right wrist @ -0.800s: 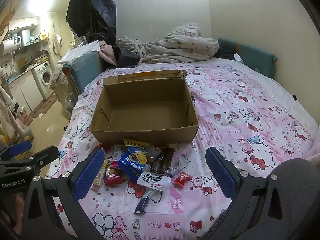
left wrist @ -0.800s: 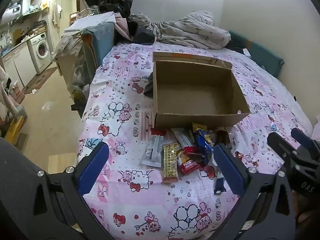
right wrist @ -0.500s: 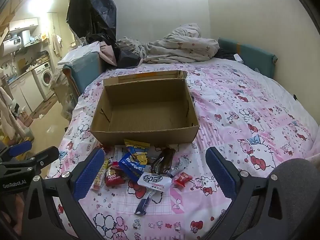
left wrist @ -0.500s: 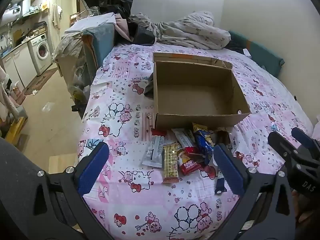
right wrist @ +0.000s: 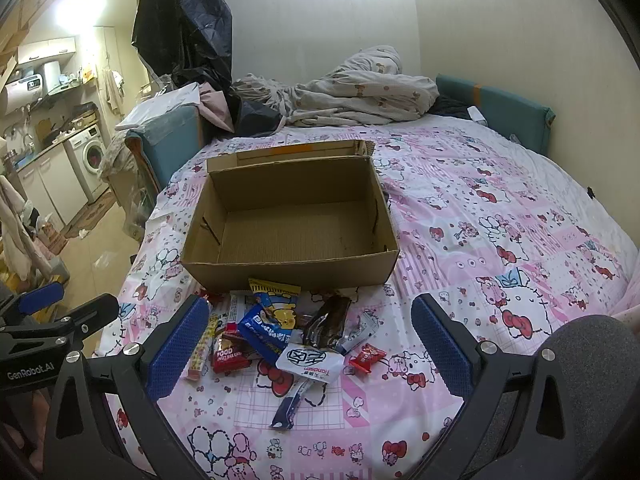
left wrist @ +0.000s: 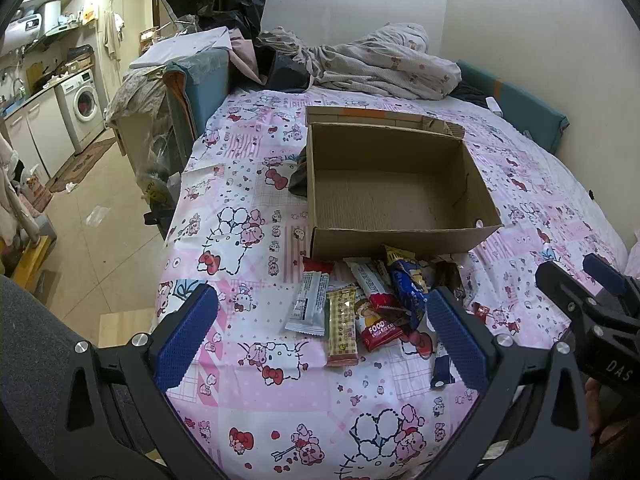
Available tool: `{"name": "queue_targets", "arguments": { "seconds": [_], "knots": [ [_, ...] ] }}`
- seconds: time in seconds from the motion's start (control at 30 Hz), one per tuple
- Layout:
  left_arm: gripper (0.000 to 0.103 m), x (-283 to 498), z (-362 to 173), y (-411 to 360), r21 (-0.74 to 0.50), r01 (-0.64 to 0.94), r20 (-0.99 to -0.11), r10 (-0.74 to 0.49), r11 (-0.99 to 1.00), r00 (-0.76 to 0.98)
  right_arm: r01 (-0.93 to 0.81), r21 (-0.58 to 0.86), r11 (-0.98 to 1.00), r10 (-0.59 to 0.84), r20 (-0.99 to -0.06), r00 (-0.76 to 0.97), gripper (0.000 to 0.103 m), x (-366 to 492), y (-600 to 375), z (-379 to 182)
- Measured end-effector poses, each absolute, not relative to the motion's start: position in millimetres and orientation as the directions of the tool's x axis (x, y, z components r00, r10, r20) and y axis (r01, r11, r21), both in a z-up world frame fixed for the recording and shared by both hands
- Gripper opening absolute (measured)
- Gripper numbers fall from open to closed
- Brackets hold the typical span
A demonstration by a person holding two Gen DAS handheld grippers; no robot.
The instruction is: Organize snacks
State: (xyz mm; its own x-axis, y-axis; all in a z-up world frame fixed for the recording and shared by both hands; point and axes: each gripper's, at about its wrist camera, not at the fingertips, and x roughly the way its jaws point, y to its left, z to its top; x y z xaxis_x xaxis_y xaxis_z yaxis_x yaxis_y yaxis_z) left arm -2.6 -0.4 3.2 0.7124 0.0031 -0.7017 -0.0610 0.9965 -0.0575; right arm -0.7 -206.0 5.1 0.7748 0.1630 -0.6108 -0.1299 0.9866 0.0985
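snack packets [right wrist: 280, 332] heaped just before empty cardboard box [right wrist: 292, 276]

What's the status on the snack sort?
Left gripper and right gripper open, holding nothing. Snack pile loose on the bedsheet before the cardboard box; box holds nothing. Nothing blocking.

We see the snack pile [right wrist: 280, 332] only in part: wrappers overlap, and the left gripper's [left wrist: 320, 332] right finger [left wrist: 456, 332] covers several in the left wrist view. Most wrapper print is too small for us to read. The dark item [left wrist: 298, 174] beside the cardboard box [left wrist: 392, 236] is half hidden by its wall. We lose both grippers' bodies at the frame edges.
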Motion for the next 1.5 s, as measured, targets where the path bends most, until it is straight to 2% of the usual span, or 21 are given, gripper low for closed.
{"name": "queue_targets", "arguments": {
  "seconds": [1.5],
  "knots": [
    [0.103, -2.6, 1.8, 2.3, -0.061, -0.071, -0.704, 0.008, 0.996, 0.710, -0.126, 0.101, 0.987, 0.162, -0.620, 0.768, 0.103, -0.7, -205.5, -1.4]
  ]
}}
